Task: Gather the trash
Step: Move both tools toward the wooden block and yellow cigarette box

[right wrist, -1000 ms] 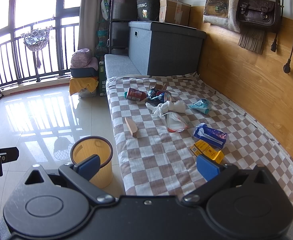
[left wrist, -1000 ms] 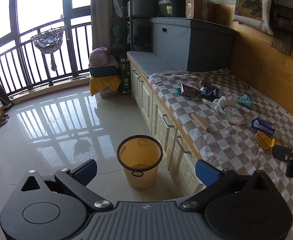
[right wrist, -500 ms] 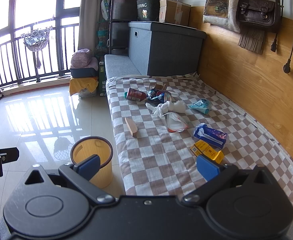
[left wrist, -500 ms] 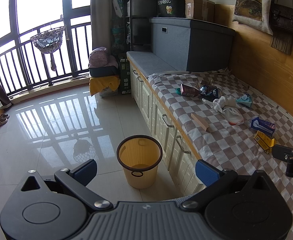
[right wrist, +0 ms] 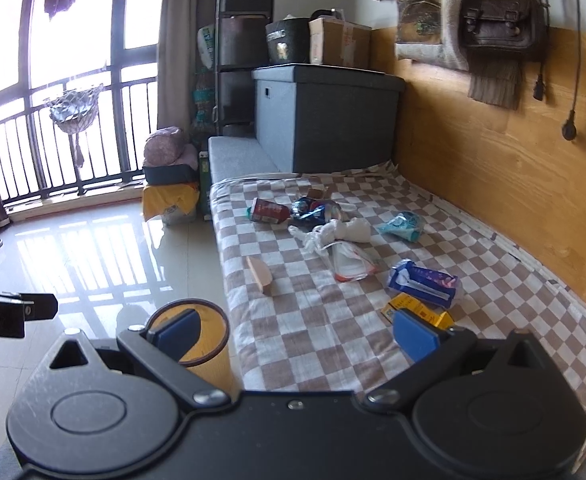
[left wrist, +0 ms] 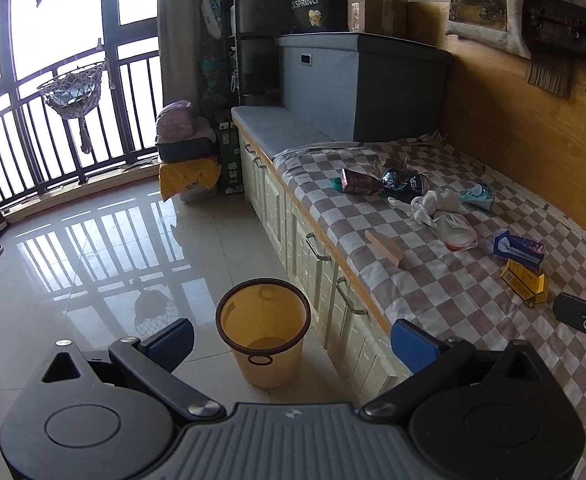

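A yellow waste bin (left wrist: pixel 263 330) with a dark rim stands on the floor beside the bench; in the right wrist view it (right wrist: pixel 209 344) is partly hidden behind a finger. On the checkered bench cover (right wrist: pixel 333 332) lies trash: a yellow box (right wrist: pixel 415 312), a blue packet (right wrist: pixel 425 282), a clear bag (right wrist: pixel 349 264), white crumpled plastic (right wrist: pixel 333 234), a teal wrapper (right wrist: pixel 403 226), a crushed can (right wrist: pixel 313 210), a red carton (right wrist: pixel 269 211) and a wood block (right wrist: pixel 260 274). My left gripper (left wrist: pixel 291 342) is open and empty above the bin. My right gripper (right wrist: pixel 295 334) is open and empty, just short of the yellow box.
A grey storage box (right wrist: pixel 325 116) stands at the bench's far end, with a wooden wall (right wrist: pixel 493 168) along the right. Bench drawers (left wrist: pixel 325 280) face the tiled floor (left wrist: pixel 93 260). A yellow stool with bags (left wrist: pixel 189 160) stands by the balcony railing.
My right gripper has moved forward and lower toward the bench, so the yellow box now sits just past its right finger. My left gripper has barely moved.
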Motion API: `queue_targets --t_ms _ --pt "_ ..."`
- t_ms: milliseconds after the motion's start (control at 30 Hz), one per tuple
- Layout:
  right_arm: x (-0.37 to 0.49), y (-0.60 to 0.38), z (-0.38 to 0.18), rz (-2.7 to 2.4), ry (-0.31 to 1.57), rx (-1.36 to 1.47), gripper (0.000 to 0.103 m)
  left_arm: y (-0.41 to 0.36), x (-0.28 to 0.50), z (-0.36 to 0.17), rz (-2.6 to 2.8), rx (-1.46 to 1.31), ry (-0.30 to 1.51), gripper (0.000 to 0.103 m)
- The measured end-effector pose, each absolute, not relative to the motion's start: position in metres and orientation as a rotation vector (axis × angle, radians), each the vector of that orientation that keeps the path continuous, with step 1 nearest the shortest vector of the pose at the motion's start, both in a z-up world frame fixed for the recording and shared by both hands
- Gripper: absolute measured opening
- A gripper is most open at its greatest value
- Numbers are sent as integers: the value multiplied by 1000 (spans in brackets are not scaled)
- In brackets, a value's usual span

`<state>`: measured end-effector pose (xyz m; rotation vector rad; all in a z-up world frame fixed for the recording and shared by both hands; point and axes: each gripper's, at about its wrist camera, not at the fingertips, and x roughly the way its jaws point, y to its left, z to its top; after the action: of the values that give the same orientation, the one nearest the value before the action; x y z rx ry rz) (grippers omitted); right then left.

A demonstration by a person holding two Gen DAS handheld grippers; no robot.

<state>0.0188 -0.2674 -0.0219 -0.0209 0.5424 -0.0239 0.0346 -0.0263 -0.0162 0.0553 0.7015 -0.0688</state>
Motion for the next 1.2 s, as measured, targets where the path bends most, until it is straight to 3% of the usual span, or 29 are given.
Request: queue_targets --t_ms 700,1200 --pt "35 -395 -130 -270 499 110 103 -127 145 -82 -229 101 694 103" --pt "129 -485 -172 -113 488 160 103 -185 256 -152 -282 28 708 103"
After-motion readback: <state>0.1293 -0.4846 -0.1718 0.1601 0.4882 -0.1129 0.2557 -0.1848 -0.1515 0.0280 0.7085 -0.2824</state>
